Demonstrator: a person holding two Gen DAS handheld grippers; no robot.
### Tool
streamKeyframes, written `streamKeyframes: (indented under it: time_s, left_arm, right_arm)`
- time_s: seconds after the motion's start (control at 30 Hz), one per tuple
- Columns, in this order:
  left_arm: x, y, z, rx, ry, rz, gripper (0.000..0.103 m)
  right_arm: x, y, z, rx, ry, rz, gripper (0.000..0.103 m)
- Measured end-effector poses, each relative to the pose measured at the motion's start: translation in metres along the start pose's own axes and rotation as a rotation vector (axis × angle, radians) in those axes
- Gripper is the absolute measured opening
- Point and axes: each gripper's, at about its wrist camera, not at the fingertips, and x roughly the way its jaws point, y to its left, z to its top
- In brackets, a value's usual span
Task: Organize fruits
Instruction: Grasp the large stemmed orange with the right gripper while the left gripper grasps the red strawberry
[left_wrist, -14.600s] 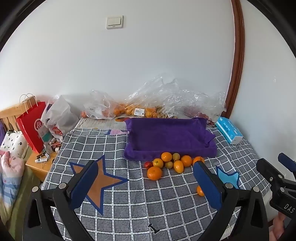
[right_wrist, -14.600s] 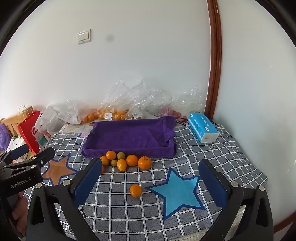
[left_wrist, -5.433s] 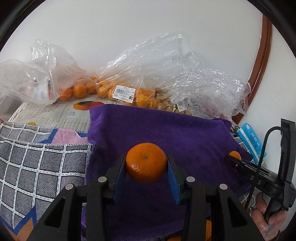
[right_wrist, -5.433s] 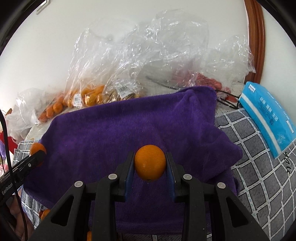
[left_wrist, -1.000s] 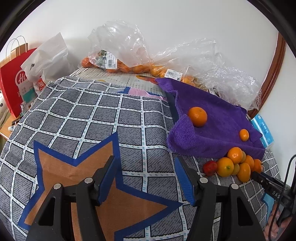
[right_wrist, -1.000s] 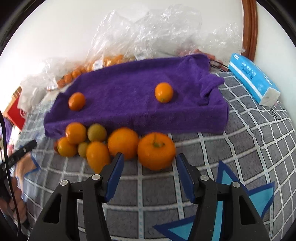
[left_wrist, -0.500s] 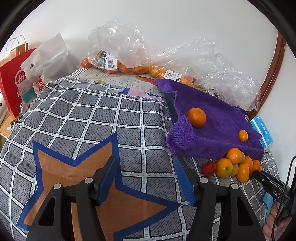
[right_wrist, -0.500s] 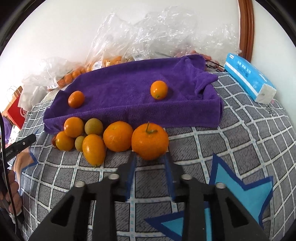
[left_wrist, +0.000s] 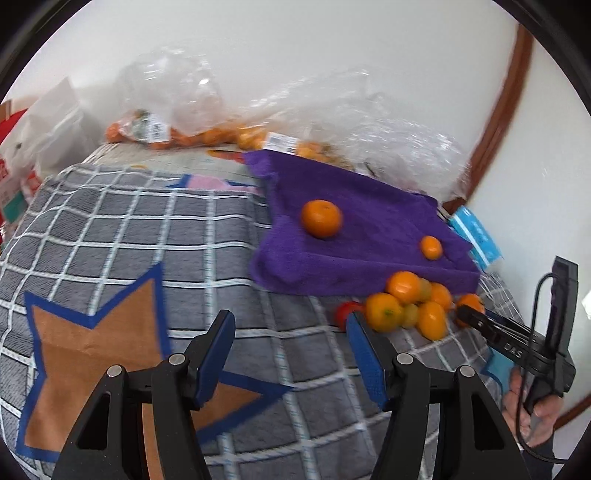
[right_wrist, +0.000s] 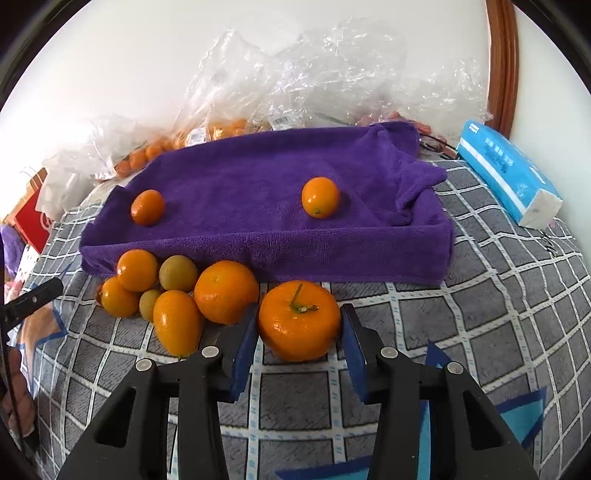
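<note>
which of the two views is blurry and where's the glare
Left wrist view: motion-smeared, worst on the plastic bags and checked cloth. Right wrist view: sharp, the stemmed orange crisp with small glossy highlights; brightest glare sits on the crinkled plastic bags.

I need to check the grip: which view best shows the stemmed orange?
The right wrist view: the stemmed orange sits large between the closing right hand-held gripper fingers. The left wrist view shows only a sliver behind that gripper's tip.
</note>
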Motion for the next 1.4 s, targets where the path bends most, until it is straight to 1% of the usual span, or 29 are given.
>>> streamKeyframes:
  time_s: [0.1,0.17,0.3,0.37,0.47,0.5,0.6,0.63,0.67,0.73,0.77,0.9,0.97,1.0,1.03,1.07,1.13,1.2,1.4]
  left_arm:
    - [0.013,-0.017,0.004,-0.003,0.063,0.010,0.059]
    - [0.022,-0.024,0.005,-0.012,0.083,0.017,0.052]
    - [0.033,-0.029,0.006,-0.021,0.094,0.039,0.045]
    - [0.040,-0.027,0.007,-0.032,0.103,0.051,0.039]
    - [0.048,-0.025,0.009,-0.067,0.134,0.025,0.038]
    - [0.048,-0.026,0.010,-0.073,0.132,0.016,0.038]
    - [0.053,-0.033,0.011,-0.073,0.155,0.005,0.039]
    - [0.055,-0.035,0.011,-0.066,0.155,0.005,0.041]
    - [0.055,-0.039,0.010,-0.047,0.145,0.020,0.041]
    - [0.054,-0.043,0.006,-0.017,0.128,0.043,0.041]
    - [0.054,-0.044,0.005,-0.011,0.122,0.052,0.039]
    - [0.054,-0.050,0.003,0.017,0.103,0.085,0.039]
    - [0.055,-0.052,0.001,0.043,0.088,0.109,0.031]
    - [0.055,-0.052,0.001,0.050,0.084,0.115,0.029]
    - [0.055,-0.052,0.001,0.049,0.082,0.104,0.024]
    - [0.054,-0.050,0.000,0.042,0.082,0.072,0.024]
    - [0.052,-0.045,0.000,0.024,0.080,0.033,0.024]
    - [0.049,-0.041,0.001,0.003,0.061,-0.003,0.024]
    - [0.044,-0.037,0.000,-0.029,0.025,-0.023,0.024]
  right_arm:
    - [-0.005,-0.005,-0.006,0.015,-0.012,-0.008,0.043]
    - [-0.005,-0.007,-0.007,0.022,-0.006,-0.004,0.043]
    - [-0.006,-0.007,-0.008,0.014,-0.012,0.000,0.043]
    - [-0.006,-0.007,-0.008,0.011,-0.013,0.017,0.043]
    - [-0.007,-0.008,-0.008,0.018,-0.016,0.031,0.043]
    - [-0.007,-0.009,-0.008,0.022,-0.014,0.037,0.043]
    - [-0.005,-0.011,-0.008,0.030,-0.005,0.049,0.043]
    - [-0.004,-0.012,-0.007,0.033,-0.002,0.054,0.043]
    - [-0.004,-0.012,-0.007,0.035,0.000,0.059,0.043]
    - [-0.003,-0.012,-0.007,0.037,0.001,0.065,0.043]
    - [-0.003,-0.012,-0.007,0.040,-0.001,0.065,0.043]
    - [-0.004,-0.013,-0.008,0.046,-0.005,0.069,0.043]
    - [-0.004,-0.013,-0.008,0.050,-0.006,0.069,0.043]
    - [-0.004,-0.013,-0.007,0.053,-0.007,0.066,0.043]
    - [-0.005,-0.014,-0.007,0.055,-0.008,0.063,0.043]
    - [-0.005,-0.014,-0.008,0.059,-0.009,0.064,0.043]
    - [-0.005,-0.015,-0.008,0.062,-0.011,0.068,0.043]
    - [-0.006,-0.014,-0.008,0.061,-0.012,0.064,0.043]
    - [-0.008,-0.015,-0.007,0.067,-0.023,0.067,0.043]
